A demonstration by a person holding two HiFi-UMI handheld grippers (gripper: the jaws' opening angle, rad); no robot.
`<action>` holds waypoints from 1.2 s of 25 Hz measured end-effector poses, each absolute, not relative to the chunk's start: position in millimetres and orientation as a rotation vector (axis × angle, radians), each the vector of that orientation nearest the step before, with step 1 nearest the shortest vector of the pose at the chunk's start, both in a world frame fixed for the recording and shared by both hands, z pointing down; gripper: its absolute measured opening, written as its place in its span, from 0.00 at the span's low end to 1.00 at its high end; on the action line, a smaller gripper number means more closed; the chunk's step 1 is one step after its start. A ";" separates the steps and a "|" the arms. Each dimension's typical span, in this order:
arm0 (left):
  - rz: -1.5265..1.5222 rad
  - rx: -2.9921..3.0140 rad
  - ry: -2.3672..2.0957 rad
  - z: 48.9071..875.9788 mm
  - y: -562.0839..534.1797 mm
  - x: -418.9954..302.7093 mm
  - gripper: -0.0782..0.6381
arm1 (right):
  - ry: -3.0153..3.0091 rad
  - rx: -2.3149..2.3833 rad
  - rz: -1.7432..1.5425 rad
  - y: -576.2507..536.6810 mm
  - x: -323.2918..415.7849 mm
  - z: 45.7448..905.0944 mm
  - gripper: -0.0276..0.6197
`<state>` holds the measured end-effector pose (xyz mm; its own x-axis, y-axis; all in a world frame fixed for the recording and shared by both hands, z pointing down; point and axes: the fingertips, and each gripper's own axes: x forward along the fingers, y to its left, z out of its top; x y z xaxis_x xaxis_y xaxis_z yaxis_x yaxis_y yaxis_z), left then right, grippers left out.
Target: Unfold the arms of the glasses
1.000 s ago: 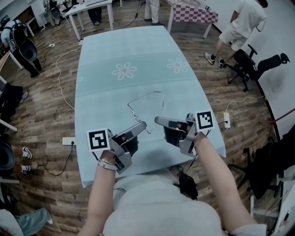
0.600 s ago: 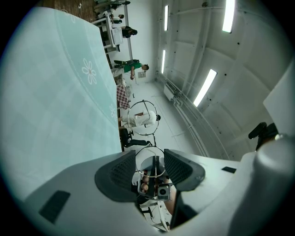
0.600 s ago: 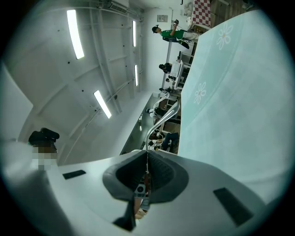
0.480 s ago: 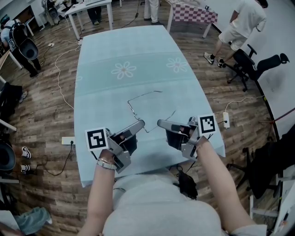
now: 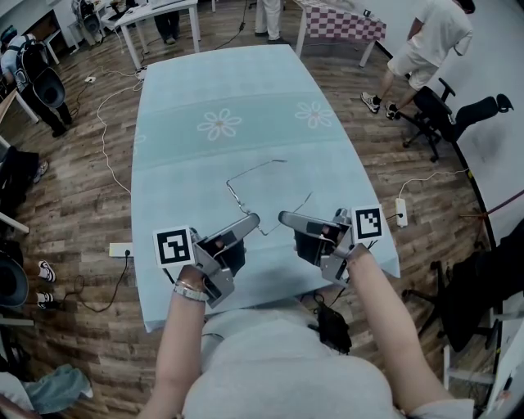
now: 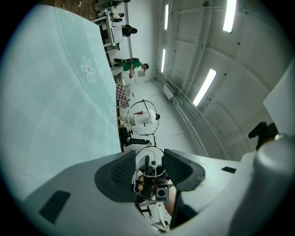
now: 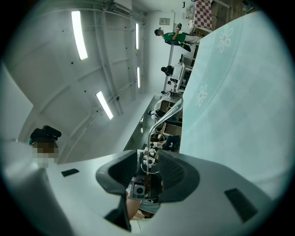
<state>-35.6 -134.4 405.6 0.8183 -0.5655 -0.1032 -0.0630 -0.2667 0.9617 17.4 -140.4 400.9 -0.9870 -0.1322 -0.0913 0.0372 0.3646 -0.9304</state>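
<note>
Thin wire glasses (image 5: 257, 169) lie over the near part of the pale blue table (image 5: 205, 82). One arm runs toward the far right, and the other arm (image 5: 301, 202) angles out to the right. My left gripper (image 5: 250, 221) is shut on the frame; in the left gripper view a round lens rim (image 6: 150, 158) sits between its pads. My right gripper (image 5: 284, 218) faces it from the right. Its jaws have just been opening, and they stand apart with the wire arm (image 7: 159, 122) running loose between them.
The table's near edge is just below both grippers. To the right stand an office chair (image 5: 434, 114) and a power strip (image 5: 402, 213) on the wooden floor. People stand past the far end, beside other tables (image 5: 340, 23). Cables trail on the floor at left.
The glasses' right-hand arm has swung outward to the right. My right gripper shifted slightly right with it. The left gripper has kept still.
</note>
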 end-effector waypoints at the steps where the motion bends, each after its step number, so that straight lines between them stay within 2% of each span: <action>1: -0.516 1.792 -0.482 405.5 -134.1 -35.6 0.39 | 2.466 -0.080 -1.682 -139.7 16.6 399.4 0.28; 7: -0.523 1.782 -0.496 405.8 -133.2 -36.7 0.39 | 2.506 -0.127 -1.620 -132.3 19.2 394.6 0.45; 13: -0.534 1.775 -0.513 408.2 -129.4 -43.5 0.39 | 2.625 -0.323 -1.504 -122.5 21.3 396.7 0.44; 16: -0.531 1.767 -0.521 412.0 -125.1 -49.7 0.39 | 2.675 -0.441 -1.450 -116.6 19.4 399.7 0.40; 19: -0.533 1.759 -0.528 414.3 -120.3 -56.9 0.39 | 2.729 -0.553 -1.373 -110.7 17.0 399.3 0.31; 24: -0.551 1.743 -0.556 414.2 -120.7 -73.7 0.39 | 2.796 -0.764 -1.239 -115.2 16.5 397.8 0.09; 26: -0.558 1.737 -0.566 412.3 -121.6 -78.8 0.39 | 2.840 -0.842 -1.160 -119.1 14.4 396.1 0.06; 30: -0.565 1.725 -0.577 407.2 -125.3 -81.7 0.39 | 2.940 -0.938 -0.968 -126.1 6.4 386.9 0.05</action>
<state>-81.7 -125.3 407.2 0.7614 -0.6444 -0.0706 -0.0841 -0.2062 0.9749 6.4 -126.1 386.9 -0.8280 -0.4985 0.2568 -0.5535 0.6535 -0.5162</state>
